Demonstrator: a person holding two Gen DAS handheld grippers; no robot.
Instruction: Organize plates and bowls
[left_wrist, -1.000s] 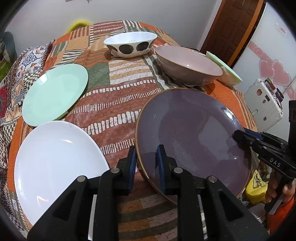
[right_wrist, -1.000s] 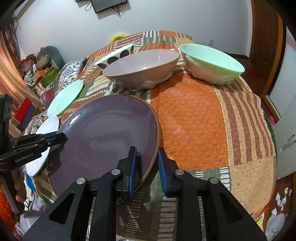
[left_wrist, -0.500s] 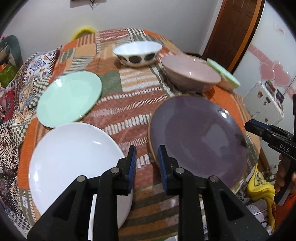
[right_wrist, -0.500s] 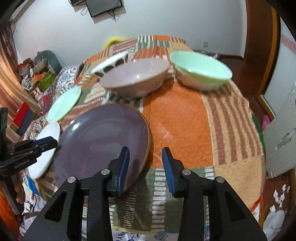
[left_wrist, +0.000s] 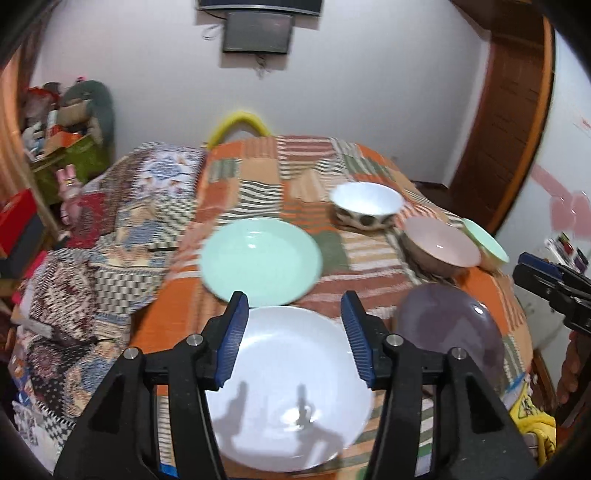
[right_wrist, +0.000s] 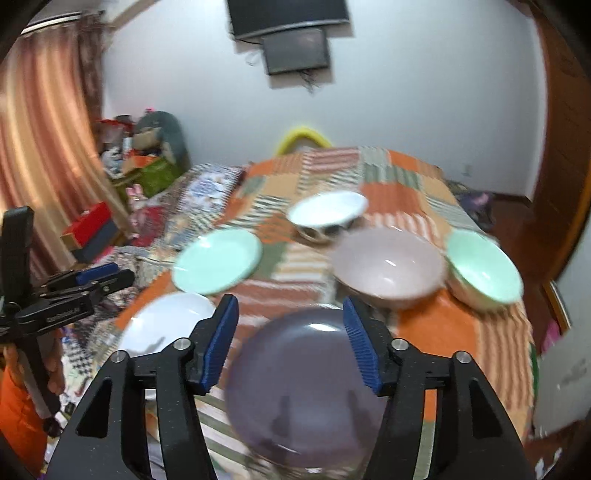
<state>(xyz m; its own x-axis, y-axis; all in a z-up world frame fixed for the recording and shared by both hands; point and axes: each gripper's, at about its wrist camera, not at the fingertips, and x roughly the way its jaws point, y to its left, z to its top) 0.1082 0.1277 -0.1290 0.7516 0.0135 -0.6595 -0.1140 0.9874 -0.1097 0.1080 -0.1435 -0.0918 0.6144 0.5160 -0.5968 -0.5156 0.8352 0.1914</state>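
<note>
plates lie on the cloth (left_wrist: 236, 177): purple plate (right_wrist: 306, 384) under the wide-open, empty right gripper (right_wrist: 290, 339), white plate (left_wrist: 291, 398) under the equally spread left gripper (left_wrist: 293, 339). green plate (left_wrist: 260, 258) and three bowls are set behind. curtain (right_wrist: 44, 147) is seen only rightward.

Open left tongs (left_wrist: 295, 341) above white plate (left_wrist: 288, 398)

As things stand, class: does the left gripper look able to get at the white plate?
Probably yes. The left gripper is open and hangs over the white plate, with nothing between them; the mint plate and purple plate lie beside it, not on it.
</note>
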